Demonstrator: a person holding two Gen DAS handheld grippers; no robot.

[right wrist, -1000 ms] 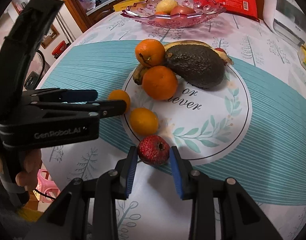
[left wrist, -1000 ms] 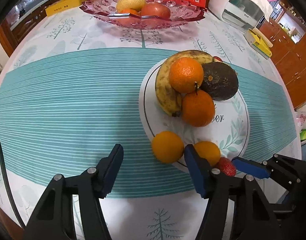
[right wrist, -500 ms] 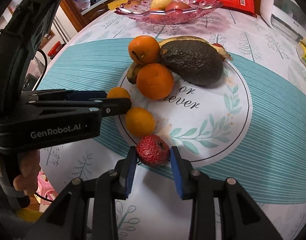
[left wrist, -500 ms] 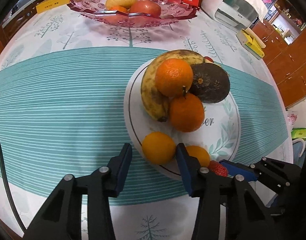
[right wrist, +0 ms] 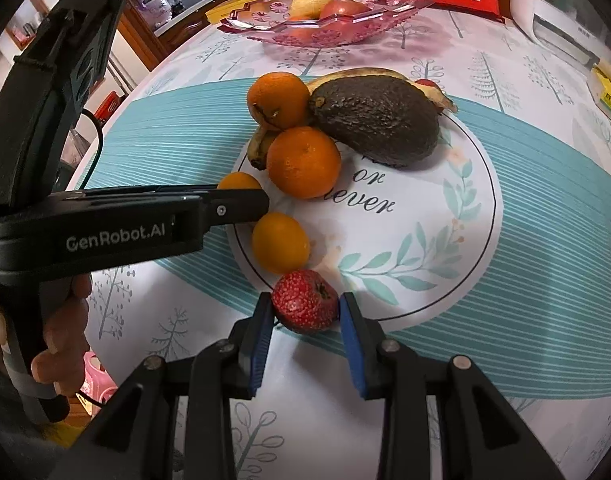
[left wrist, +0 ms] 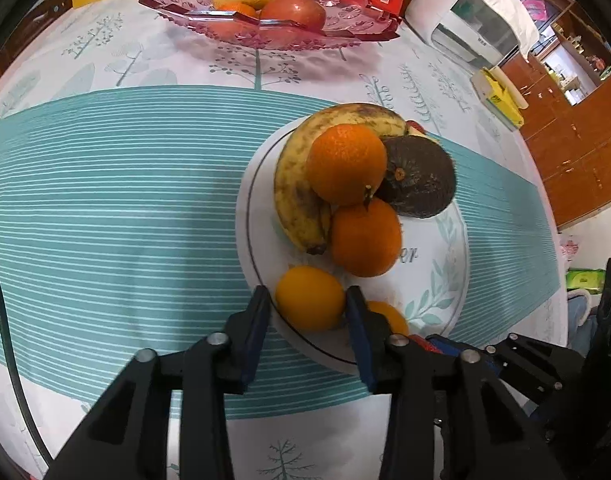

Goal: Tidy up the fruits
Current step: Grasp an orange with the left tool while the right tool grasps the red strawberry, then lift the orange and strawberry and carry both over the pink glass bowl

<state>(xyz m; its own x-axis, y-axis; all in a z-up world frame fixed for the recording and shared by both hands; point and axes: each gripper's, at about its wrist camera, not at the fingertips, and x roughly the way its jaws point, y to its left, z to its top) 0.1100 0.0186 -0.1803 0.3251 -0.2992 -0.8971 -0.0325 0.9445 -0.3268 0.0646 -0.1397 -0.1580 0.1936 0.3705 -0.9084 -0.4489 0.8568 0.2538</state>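
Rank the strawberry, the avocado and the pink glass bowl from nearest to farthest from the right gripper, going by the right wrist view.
1. The strawberry, between the right gripper's fingers at the white plate's near rim.
2. The avocado, on the far side of the plate.
3. The pink glass bowl, beyond the plate at the table's far end.

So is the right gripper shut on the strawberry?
Cannot tell: right gripper fingers flank the strawberry, contact unclear.
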